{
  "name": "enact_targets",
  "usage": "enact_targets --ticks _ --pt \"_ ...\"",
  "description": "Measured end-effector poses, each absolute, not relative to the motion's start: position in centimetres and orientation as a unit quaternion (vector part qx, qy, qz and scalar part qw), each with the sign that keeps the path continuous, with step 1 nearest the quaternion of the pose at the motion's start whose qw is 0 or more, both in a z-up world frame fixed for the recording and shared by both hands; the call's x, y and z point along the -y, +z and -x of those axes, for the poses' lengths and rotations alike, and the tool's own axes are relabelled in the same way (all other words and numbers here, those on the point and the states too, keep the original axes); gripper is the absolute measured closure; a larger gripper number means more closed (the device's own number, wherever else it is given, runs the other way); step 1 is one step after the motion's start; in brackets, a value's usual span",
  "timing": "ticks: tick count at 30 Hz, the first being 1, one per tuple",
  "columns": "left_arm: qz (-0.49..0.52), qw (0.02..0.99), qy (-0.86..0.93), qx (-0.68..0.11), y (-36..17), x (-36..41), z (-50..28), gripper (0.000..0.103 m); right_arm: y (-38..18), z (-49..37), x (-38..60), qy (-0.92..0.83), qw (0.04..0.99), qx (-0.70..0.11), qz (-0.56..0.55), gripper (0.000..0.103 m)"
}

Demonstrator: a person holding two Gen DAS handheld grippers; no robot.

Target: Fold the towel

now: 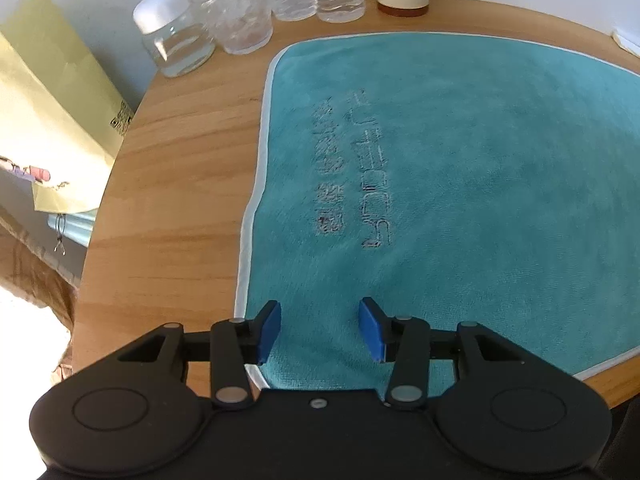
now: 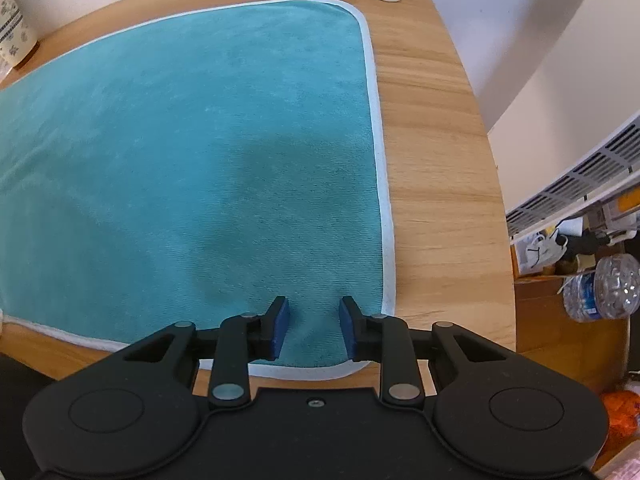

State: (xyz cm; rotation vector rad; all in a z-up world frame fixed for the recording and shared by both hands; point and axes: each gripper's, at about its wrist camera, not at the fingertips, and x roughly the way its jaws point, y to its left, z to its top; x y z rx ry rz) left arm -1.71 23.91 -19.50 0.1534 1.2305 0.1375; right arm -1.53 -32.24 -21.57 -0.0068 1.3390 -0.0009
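Hovering both open tools, left tool (image 1: pixel 319 330) and right tool (image 2: pixel 312 330), over the near corners of the teal towel (image 1: pixel 460 168) lying flat on the counter (image 1: pixel 176 184); I should pinch both hems evenly

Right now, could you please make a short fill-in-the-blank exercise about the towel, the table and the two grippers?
1. The teal towel lies spread ___ on the wooden table.
2. The left gripper and the right gripper are both ___.
3. The towel's border is ___ in colour.
4. The glass jar stands ___ the towel.

Missing words: flat; open; white; beside
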Motion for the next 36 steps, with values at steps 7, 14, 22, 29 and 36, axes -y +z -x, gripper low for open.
enact_targets --ticks 7,14,22,29,36 --pt "-0.077 0.807 0.067 -0.581 -19.3 -24.1 2.2 0.051 -21.5 1.4 33.0 -0.014 0.782 -0.623 -0.009 0.055" --pt "-0.08 0.8 0.085 -0.589 -18.6 -25.1 2.1 0.049 -21.1 0.5 33.2 -0.02 0.773 -0.634 -0.026 0.055" --pt "-0.033 0.796 0.136 -0.589 -18.1 -28.5 2.7 0.043 -17.6 -3.1 30.3 0.037 0.793 -0.605 -0.052 0.055" --pt "0.013 0.793 0.144 -0.591 -17.7 -29.9 3.3 0.043 -15.7 -10.4 20.2 0.138 0.812 -0.565 0.051 0.055" --pt "0.008 0.79 0.148 -0.594 -18.2 -29.5 3.8 0.043 -17.2 -15.8 11.8 0.19 0.806 -0.55 0.108 0.055"
